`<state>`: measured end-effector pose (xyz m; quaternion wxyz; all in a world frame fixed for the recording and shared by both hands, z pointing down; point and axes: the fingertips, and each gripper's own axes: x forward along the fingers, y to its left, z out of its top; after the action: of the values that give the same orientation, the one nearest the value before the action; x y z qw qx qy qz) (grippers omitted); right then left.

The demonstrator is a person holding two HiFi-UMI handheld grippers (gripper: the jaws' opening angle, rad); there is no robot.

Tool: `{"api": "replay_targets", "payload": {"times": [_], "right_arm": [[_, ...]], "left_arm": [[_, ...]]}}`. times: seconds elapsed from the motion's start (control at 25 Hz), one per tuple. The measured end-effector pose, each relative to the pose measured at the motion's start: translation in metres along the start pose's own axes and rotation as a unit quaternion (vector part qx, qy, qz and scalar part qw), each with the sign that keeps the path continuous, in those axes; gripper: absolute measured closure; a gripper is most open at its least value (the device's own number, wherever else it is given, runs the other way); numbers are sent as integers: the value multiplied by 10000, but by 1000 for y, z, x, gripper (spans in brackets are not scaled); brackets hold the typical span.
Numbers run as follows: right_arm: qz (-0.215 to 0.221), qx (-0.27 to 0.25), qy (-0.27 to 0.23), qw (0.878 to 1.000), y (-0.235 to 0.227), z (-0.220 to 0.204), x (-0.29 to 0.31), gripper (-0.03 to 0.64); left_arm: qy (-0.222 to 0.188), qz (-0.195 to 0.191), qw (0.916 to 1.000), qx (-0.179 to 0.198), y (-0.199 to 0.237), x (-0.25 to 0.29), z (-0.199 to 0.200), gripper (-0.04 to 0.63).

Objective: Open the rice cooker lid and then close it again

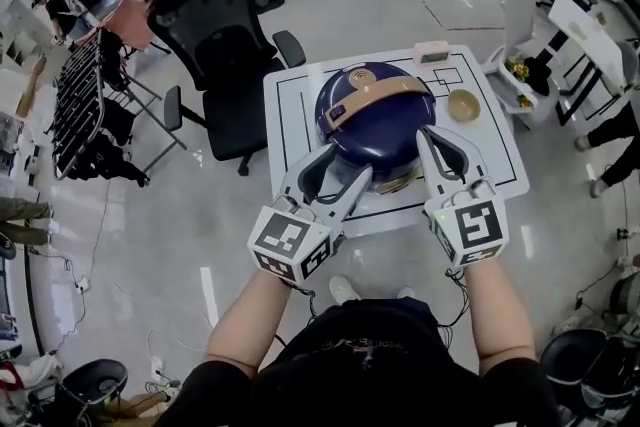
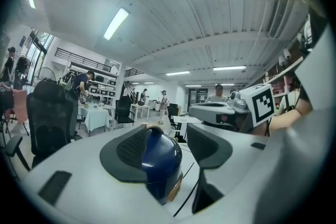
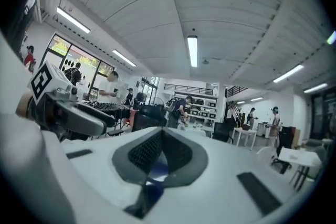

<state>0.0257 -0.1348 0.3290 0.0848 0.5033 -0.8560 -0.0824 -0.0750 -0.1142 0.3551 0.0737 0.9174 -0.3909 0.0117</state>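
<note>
Partly, left tool (image 2: 173, 140) hides rice cooker (image 2: 161, 166).

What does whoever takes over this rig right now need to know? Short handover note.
Left gripper: open, at the rice cooker's front left; the cooker shows between its jaws but is not gripped.
Right gripper: shut, empty, at the cooker's front right.
Things: cooker on the white table, lid down, tan handle across the top, small bowl beside it.
Done: can't tell whether the lid has been opened yet.
Left: if not, open the lid, then close it.
</note>
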Motion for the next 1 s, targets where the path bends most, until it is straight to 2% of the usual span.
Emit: {"api": "replay_targets", "payload": {"times": [0.2,0.68,0.84,1.0], "right_arm": [[216,268,-215,9992,-9,7,-22,615],[1071,742,-419,9906,-29,-5,-94,615],[1311,711,-506,9875,-29,-6,-120,616],[1461,722,-547,9851,-26,-7,-145,615]], "left_arm": [[-141,148,9998,85,-26,8,13,360],[-245,979,9948,136,-108,5,10,414],[-332,1280,9911,150,-134,-5,8,463],[-398,1539,9872,104,-156,-17,3,552]]}}
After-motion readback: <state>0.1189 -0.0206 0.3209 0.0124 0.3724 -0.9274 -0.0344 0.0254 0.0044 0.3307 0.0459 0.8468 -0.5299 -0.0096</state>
